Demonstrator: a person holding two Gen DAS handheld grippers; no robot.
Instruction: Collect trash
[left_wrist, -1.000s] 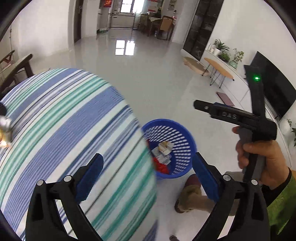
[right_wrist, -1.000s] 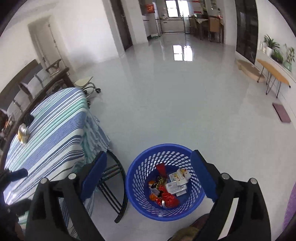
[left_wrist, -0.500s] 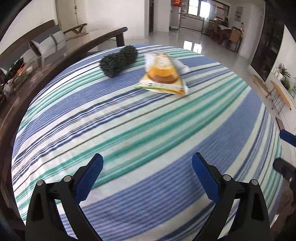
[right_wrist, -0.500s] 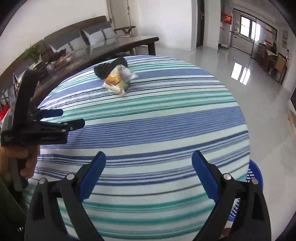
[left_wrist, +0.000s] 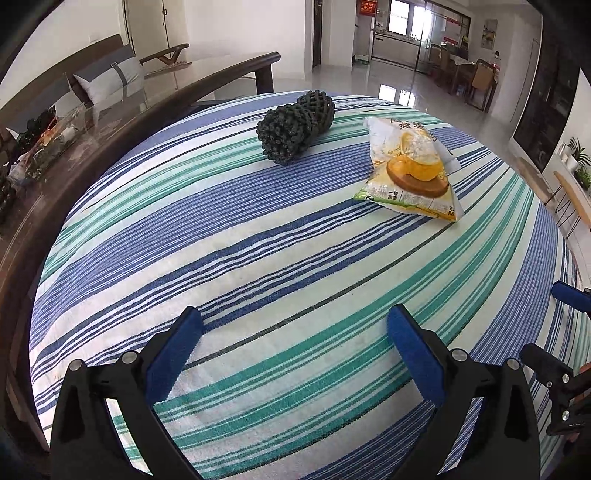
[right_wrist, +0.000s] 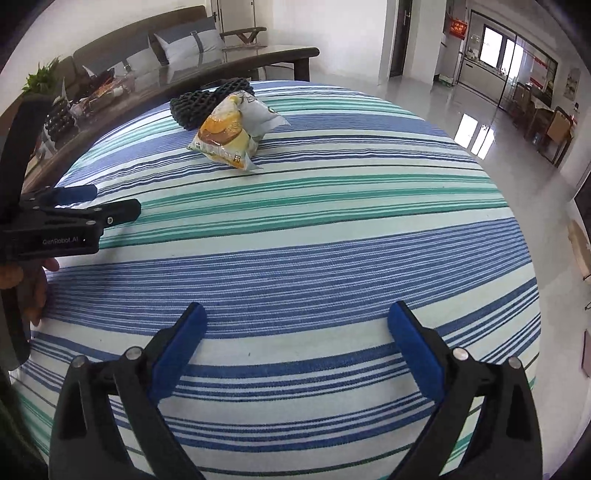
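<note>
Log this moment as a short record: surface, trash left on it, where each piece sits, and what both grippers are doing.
surface: striped tablecloth on a round table
trash 1: snack packet, lying flat, far side
trash 2: black foam net, left of the packet, far side
spacing: apart in the left view; overlapping in the right view
left gripper: open, empty, over the near cloth
right gripper: open, empty, over the near cloth
</note>
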